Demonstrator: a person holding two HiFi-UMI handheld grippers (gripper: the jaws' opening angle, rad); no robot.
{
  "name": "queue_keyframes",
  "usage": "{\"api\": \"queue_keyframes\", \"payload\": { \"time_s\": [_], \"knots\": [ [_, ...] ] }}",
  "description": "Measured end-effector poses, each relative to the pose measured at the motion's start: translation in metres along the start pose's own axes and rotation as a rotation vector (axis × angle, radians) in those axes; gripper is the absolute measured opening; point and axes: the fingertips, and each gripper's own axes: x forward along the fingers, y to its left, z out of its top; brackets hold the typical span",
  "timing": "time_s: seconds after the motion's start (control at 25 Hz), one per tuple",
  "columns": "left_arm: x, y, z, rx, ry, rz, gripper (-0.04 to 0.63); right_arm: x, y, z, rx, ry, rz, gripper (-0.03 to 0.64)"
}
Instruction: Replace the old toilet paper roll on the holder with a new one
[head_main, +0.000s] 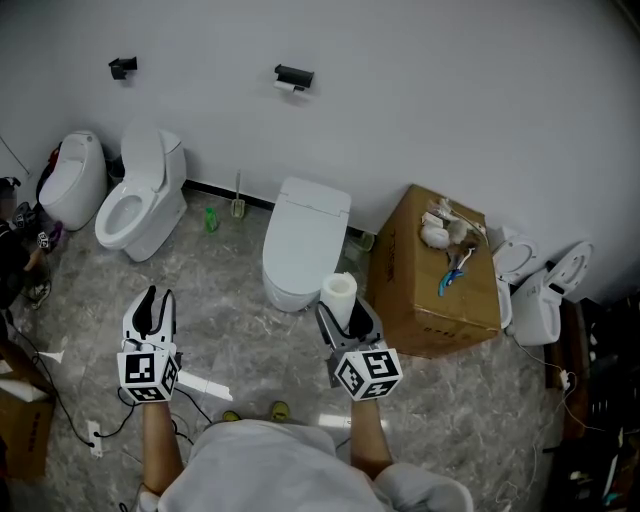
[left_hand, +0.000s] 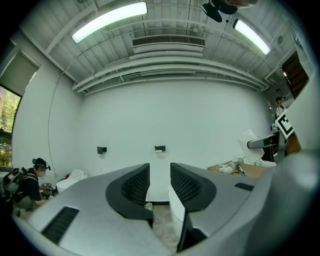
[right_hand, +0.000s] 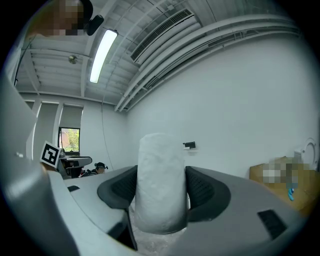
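Right tongs (head_main: 344, 318) pinch upright roll (head_main: 338, 290); left tongs (head_main: 152, 300) spread, empty. Holder (head_main: 293, 77) on far wall (head_main: 450, 100).

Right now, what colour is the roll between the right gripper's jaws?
Plain white; the toilet paper roll shows best in the right gripper view.

Matt paper roll (head_main: 339, 293); glossy toilet (head_main: 303, 240); cardboard box (head_main: 425, 295)
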Motion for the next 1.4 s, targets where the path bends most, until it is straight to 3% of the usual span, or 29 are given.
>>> {"api": "queue_keyframes", "payload": {
  "time_s": [0.56, 1.0, 1.4],
  "knots": [
    [-0.019, 0.029, 0.003, -0.009, -0.008, -0.001, 0.130, 0.008, 0.037, -0.001, -0.014, 0.004, 0.025, 0.293],
    [-0.038, 0.062, -0.012, -0.009, -0.002, -0.033, 0.130, 0.005, 0.075, -0.021, 0.008, 0.000, -0.011, 0.294],
    [-0.021, 0.081, -0.019, -0.020, 0.006, -0.039, 0.130, 0.033, 0.083, -0.022, 0.010, 0.002, -0.003, 0.295]
  ]
}}
